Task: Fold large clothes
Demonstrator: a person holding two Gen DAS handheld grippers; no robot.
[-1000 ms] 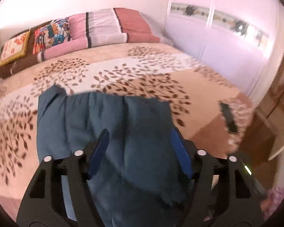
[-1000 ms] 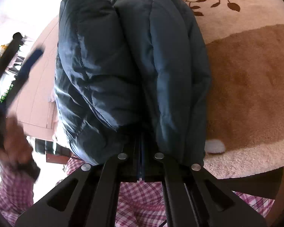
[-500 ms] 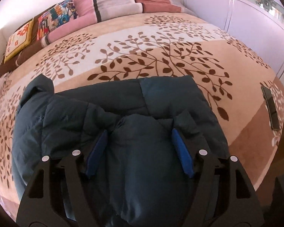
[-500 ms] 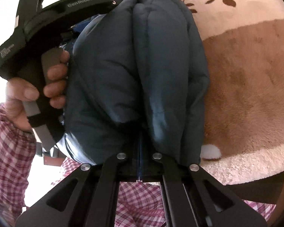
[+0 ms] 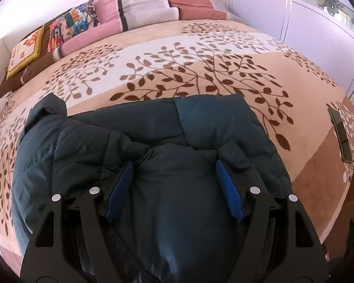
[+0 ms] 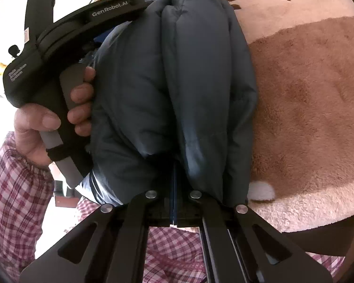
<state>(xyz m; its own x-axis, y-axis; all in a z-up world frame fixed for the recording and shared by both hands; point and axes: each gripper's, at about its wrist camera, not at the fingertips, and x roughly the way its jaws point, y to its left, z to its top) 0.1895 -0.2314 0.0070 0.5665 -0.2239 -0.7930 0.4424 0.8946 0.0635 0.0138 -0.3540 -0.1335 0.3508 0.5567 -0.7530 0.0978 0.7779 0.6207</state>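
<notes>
A dark blue padded jacket [image 5: 153,132] lies folded at the near edge of the bed. My left gripper [image 5: 174,176] is open, its blue pads [image 5: 120,188] standing wide apart around a raised fold of the jacket. In the right wrist view my right gripper [image 6: 174,181] is shut on a bunched edge of the jacket [image 6: 177,77]. The left gripper's black body [image 6: 82,35] and the hand holding it press against the jacket's left side there.
The bed has a beige blanket with brown leaf print [image 5: 200,70] and pillows [image 5: 141,7] at the head. A dark phone [image 5: 341,134] lies near the bed's right edge. White wardrobe doors [image 5: 318,35] stand to the right. A small white scrap [image 6: 262,189] lies beside the jacket.
My left gripper has come down onto the jacket from above, jaws still open around a fold. The right gripper has kept its grip on the jacket.
</notes>
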